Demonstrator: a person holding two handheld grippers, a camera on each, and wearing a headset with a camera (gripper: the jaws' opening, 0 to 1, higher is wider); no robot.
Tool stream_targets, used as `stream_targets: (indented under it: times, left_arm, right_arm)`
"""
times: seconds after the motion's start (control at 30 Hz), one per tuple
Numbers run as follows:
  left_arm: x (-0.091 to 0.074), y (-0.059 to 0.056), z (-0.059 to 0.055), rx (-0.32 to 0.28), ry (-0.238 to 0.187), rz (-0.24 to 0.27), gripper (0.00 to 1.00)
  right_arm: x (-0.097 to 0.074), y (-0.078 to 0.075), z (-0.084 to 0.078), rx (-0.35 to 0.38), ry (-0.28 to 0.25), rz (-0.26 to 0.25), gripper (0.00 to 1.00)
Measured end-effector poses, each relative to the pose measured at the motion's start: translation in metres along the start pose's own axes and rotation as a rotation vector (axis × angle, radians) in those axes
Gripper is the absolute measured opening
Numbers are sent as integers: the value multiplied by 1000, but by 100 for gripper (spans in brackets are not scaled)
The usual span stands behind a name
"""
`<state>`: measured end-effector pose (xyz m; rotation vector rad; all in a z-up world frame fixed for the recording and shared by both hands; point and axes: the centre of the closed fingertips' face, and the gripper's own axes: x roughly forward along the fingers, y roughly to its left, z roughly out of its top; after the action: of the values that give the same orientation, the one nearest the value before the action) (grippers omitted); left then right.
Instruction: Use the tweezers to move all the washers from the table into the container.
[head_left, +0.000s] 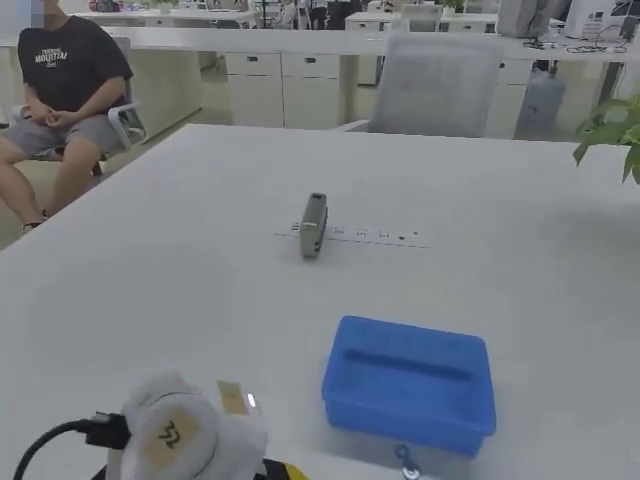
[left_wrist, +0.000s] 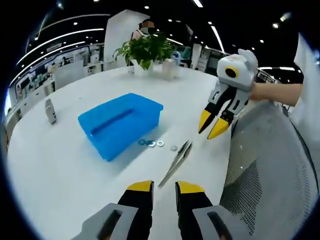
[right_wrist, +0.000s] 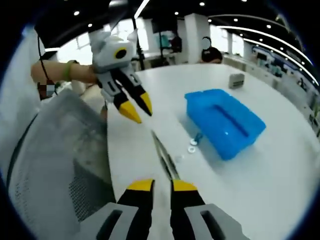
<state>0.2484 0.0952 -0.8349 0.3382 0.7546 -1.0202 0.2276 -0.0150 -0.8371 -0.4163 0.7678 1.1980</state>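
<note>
**Tweezers lie untouched by blue container as two grippers hover**

A pair of tweezers (left_wrist: 175, 161) lies flat on the white bench (left_wrist: 60, 170), just ahead of the left gripper (left_wrist: 165, 188). That gripper's yellow-tipped jaws are drawn close together with nothing between them. Several washers (left_wrist: 151, 144) sit on the bench in a loose row between the tweezers and the near wall of the blue container (left_wrist: 120, 122), close to both. A small grey block (left_wrist: 50, 111) stands on the bench well beyond the container, and a potted plant (left_wrist: 145, 50) stands at the far edge. The right gripper (left_wrist: 212, 127) hangs above the bench edge on a bare forearm (left_wrist: 275, 92), its tips angled down toward the tweezers. Its jaws are nearly together and grasp nothing. A mesh chair back (left_wrist: 265, 170) rises just beside the bench, below that gripper. In the head view a person (head_left: 65, 80) in a dark T-shirt sits on a chair at the far left, well apart from the bench
</note>
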Motion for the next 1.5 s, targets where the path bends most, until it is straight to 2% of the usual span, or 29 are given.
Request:
stream_targets:
  times: [0.03,0.1,0.2,0.3,0.4,0.47,0.5,0.53,0.57,0.6,0.67,0.7,0.73,0.87,0.9,0.93,0.97,1.03,1.1,1.17,1.23,1.37,1.5]
  left_arm:
    - [4,-1,-3,44,34,-20,12]
    - [11,-2,-6,80,77,-43,11]
    - [19,-3,-9,125,115,-67,11]
    - [23,0,-8,157,130,-64,12]
    - [24,3,-11,250,187,-70,9]
    - [25,2,-11,260,190,-77,7]
    - [26,2,-11,270,195,-87,6]
    - [26,2,-12,284,200,-92,4]
    - [27,2,-12,293,207,-96,3]
    - [27,1,-13,304,212,-99,1]
    - [29,1,-16,337,236,-113,0]
    - [29,1,-15,357,233,-112,0]
    - [30,1,-15,353,238,-114,0]
    - [30,1,-15,397,252,-129,0]
    - [30,0,-15,405,256,-131,0]
    - [30,0,-15,411,257,-133,0]
    - [30,0,-15,415,258,-138,0]
    - [31,0,-14,404,262,-141,0]
    - [31,0,-14,402,267,-143,0]
    - [31,-1,-14,436,278,-146,0]
    - [32,-2,-14,477,290,-148,0]
    - [33,-2,-13,491,288,-146,0]
    - [34,-6,-12,518,275,-152,0]
  right_arm:
    - [1,-2,0,-3,0,-5,8]
    - [2,-5,4,-8,-3,-5,8]
    - [7,-11,10,-54,12,-3,10]
    - [15,-15,14,-82,25,17,12]
    - [25,-15,10,-113,74,48,15]
    - [27,-15,8,-130,94,58,15]
    - [28,-15,7,-155,107,59,12]
    - [28,-14,10,-197,98,75,8]
    - [28,-13,10,-174,100,80,4]
    - [29,-12,12,-169,100,90,4]
    - [34,-12,12,-195,120,97,12]
    - [35,-12,9,-223,146,104,13]
    - [37,-13,7,-269,170,105,12]
    - [46,-9,7,-295,191,121,13]
    - [46,-7,5,-316,218,134,11]
    - [46,-11,8,-367,217,116,9]
    - [43,-11,3,-372,264,111,6]
    - [45,-9,4,-382,276,112,6]
    - [46,-10,4,-417,318,99,5]
    - [46,-11,4,-446,362,87,5]
    - [47,-9,4,-456,388,93,5]
    - [47,-10,4,-435,407,92,5]
    - [48,-10,4,-467,465,119,6]
